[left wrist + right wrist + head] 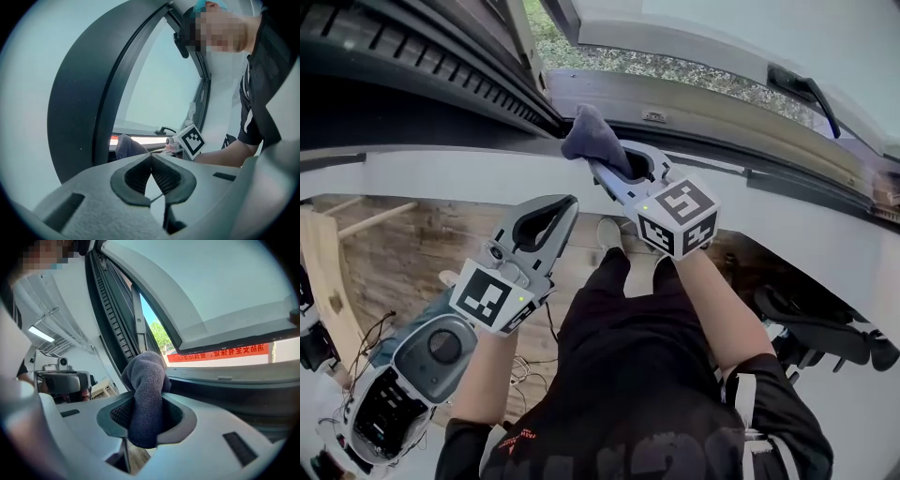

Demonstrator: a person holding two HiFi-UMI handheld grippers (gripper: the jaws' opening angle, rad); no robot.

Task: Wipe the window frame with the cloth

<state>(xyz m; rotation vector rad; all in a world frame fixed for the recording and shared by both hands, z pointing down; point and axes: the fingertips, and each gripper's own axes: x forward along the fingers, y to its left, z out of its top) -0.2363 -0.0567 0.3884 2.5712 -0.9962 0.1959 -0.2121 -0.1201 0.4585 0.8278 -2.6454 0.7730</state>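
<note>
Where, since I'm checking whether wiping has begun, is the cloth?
Head view, top centre: the cloth is clamped in the right tool, at the window frame, near its lower left corner.

Showing a dark grey-purple knitted cloth [594, 137], bunching into a rounded wad and being pinched between the jaws of the right gripper [602, 165]. Poking its top end up by the grey lower rail of the window frame [703, 105], near the dark corner.

The cloth [595, 139] is greyish purple, the window frame [712, 108] grey, the left tool [565, 202] and right tool [605, 167] pale grey with black-and-white markers.
</note>
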